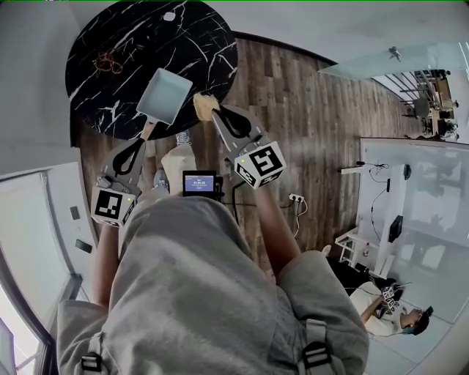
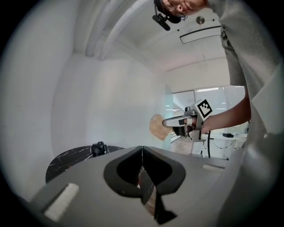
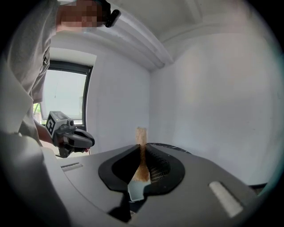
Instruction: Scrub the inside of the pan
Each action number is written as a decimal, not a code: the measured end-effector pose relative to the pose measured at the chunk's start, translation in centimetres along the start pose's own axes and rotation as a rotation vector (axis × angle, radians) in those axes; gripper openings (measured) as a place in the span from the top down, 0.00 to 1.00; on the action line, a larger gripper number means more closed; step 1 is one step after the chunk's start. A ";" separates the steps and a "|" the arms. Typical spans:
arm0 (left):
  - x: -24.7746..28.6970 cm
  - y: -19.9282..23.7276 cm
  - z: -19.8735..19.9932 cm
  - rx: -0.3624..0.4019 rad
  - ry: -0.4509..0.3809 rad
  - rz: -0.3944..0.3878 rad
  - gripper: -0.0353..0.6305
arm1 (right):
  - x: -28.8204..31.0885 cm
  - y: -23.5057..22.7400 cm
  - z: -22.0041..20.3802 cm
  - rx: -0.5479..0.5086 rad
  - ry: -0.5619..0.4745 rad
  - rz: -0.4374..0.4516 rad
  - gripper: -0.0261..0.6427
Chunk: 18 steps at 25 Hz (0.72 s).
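Observation:
In the head view a pale blue-grey square pan (image 1: 165, 95) hangs over a round black marble table (image 1: 95, 44). My left gripper (image 1: 147, 138) is shut on the pan's wooden handle (image 1: 149, 130), which shows as a brown strip between the jaws in the left gripper view (image 2: 146, 186). My right gripper (image 1: 213, 115) is shut on a tan sponge (image 1: 204, 105) that sits at the pan's right rim. In the right gripper view the sponge (image 3: 141, 135) sticks up past the closed jaws of my right gripper (image 3: 142, 150). The left gripper view shows the sponge (image 2: 156, 126) off to the right.
A brown tangle (image 1: 108, 62) and a small white item (image 1: 169, 16) lie on the table. The floor is wood plank. A small screen device (image 1: 199, 183) sits at my waist. A white desk (image 1: 381, 212) and a seated person (image 1: 388, 311) are to the right.

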<state>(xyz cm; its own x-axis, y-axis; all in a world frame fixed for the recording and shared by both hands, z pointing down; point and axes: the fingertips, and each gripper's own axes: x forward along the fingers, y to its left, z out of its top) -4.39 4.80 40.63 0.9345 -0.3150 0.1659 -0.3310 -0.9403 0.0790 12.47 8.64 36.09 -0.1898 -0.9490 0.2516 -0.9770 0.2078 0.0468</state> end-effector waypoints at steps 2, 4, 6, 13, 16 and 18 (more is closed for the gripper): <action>0.1 0.6 -1.5 -0.010 0.027 0.017 0.94 | 1.5 -0.5 -1.3 -0.003 0.041 0.037 0.89; 0.3 1.2 -3.1 -0.008 0.070 0.029 0.94 | 3.1 -1.3 -2.8 -0.006 0.094 0.069 0.89; 0.6 1.7 -4.5 -0.006 0.100 0.032 0.94 | 5.0 -2.6 -4.6 -0.002 0.154 0.089 0.89; 1.4 3.7 -10.2 0.011 0.265 0.078 0.85 | 11.8 -6.6 -12.8 0.005 0.384 0.154 0.89; 1.9 4.7 -13.0 0.023 0.296 0.097 0.80 | 15.0 -7.9 -16.8 0.042 0.487 0.180 0.88; 2.2 5.2 -14.9 0.010 0.333 0.108 0.79 | 17.0 -8.7 -19.1 0.059 0.551 0.189 0.88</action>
<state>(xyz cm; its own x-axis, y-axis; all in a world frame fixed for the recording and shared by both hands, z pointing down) -6.04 1.12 56.06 0.7997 -0.3550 0.4843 -0.4228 -0.9056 0.0344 19.61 -4.82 58.40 -0.2989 -0.6302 0.7166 -0.9378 0.3331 -0.0982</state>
